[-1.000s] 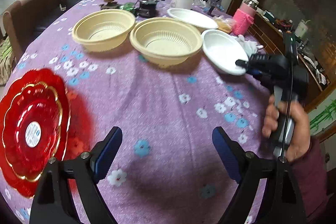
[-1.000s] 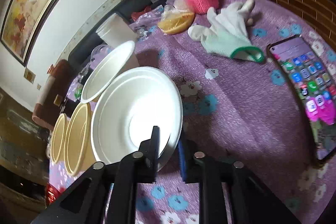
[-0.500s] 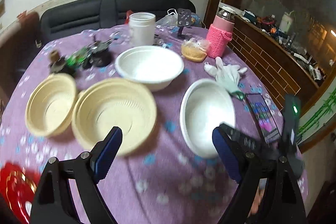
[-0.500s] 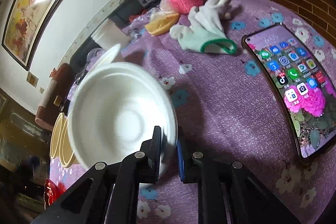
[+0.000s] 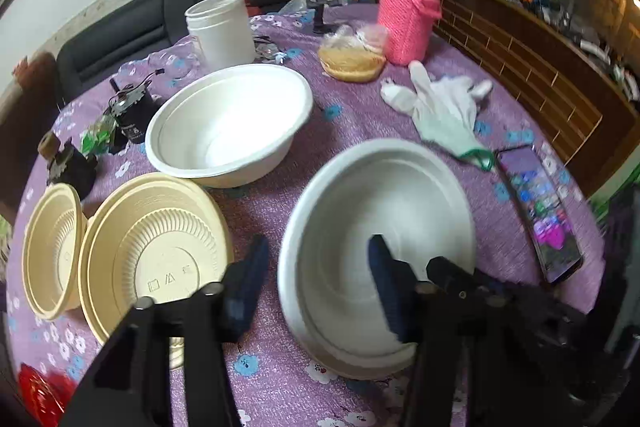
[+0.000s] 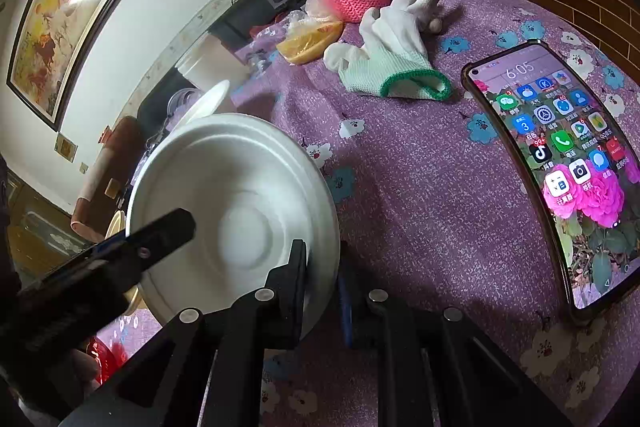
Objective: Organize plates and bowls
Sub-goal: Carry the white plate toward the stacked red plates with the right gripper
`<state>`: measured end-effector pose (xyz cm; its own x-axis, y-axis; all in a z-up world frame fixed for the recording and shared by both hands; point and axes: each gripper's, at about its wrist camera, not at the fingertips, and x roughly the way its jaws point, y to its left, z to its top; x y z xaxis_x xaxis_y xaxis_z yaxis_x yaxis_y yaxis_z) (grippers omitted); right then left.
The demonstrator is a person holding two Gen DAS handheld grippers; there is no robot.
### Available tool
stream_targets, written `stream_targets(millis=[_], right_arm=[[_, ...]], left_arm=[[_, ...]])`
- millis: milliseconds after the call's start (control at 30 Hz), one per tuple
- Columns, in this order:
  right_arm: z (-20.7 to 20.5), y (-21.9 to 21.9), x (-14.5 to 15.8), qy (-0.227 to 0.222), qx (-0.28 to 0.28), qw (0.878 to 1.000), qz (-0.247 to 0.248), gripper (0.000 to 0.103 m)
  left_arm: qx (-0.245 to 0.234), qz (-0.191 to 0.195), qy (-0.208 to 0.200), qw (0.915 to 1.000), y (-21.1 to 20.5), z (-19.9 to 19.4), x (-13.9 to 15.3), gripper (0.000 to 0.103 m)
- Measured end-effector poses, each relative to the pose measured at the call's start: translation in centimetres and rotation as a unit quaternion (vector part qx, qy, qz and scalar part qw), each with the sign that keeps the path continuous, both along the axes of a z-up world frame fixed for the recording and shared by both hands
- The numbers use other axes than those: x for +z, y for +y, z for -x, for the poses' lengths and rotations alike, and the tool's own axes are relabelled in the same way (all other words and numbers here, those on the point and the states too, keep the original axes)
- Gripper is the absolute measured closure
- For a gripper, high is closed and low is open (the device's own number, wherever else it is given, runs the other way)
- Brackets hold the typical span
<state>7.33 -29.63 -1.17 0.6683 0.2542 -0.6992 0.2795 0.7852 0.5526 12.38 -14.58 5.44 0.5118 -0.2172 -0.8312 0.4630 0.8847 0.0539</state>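
My right gripper (image 6: 322, 277) is shut on the rim of a white bowl (image 6: 236, 211) and holds it tilted above the purple tablecloth. That bowl (image 5: 380, 247) also fills the left wrist view. My left gripper (image 5: 316, 287) is open and straddles its near-left rim, one finger outside, one inside. The left gripper's finger (image 6: 160, 231) shows over the bowl in the right wrist view. A second white bowl (image 5: 230, 123) sits behind. Two cream bowls (image 5: 154, 251) (image 5: 52, 247) sit at the left.
A phone (image 6: 556, 163) lies at the right with its screen lit. A white glove (image 6: 392, 47), a pink-sleeved bottle (image 5: 408, 15), bagged food (image 5: 352, 61) and a white jar (image 5: 220, 27) stand behind. A red plate's edge (image 5: 40, 395) shows at the lower left.
My left gripper has swung right from the red plate and closed in on the white bowl. My right gripper has lifted and tilted that bowl, pulling it toward me.
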Motion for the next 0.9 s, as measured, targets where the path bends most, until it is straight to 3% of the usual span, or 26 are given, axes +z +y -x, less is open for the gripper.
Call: stream_targets(millis=[100,233,533,900], right_arm=[[0.1,0.0,0.0,0.001,-0.002,1.0,-0.002,0.088],[0.6,-0.2,0.2,-0.002,-0.014,1.0,0.004,0.088],[2.7,1.6,4.2,-0.075,-0.025,0.992,0.103,0.088],[4.0,4.5,5.9,-0.128,0.027,0.985,0.116,0.088]], left_arm=[[-0.001,-0.011,-0.011,0.9999,-0.2,0.2,0.0,0.074],[0.011,0.005,-0.01,0.9999,0.7,0.1,0.4,0.088],[0.015,0.01,-0.05,0.9986,2.1,2.7,2.2,0.088],[0.056,0.024,-0.069,0.9957,6.4,6.0,3.6,0.088]])
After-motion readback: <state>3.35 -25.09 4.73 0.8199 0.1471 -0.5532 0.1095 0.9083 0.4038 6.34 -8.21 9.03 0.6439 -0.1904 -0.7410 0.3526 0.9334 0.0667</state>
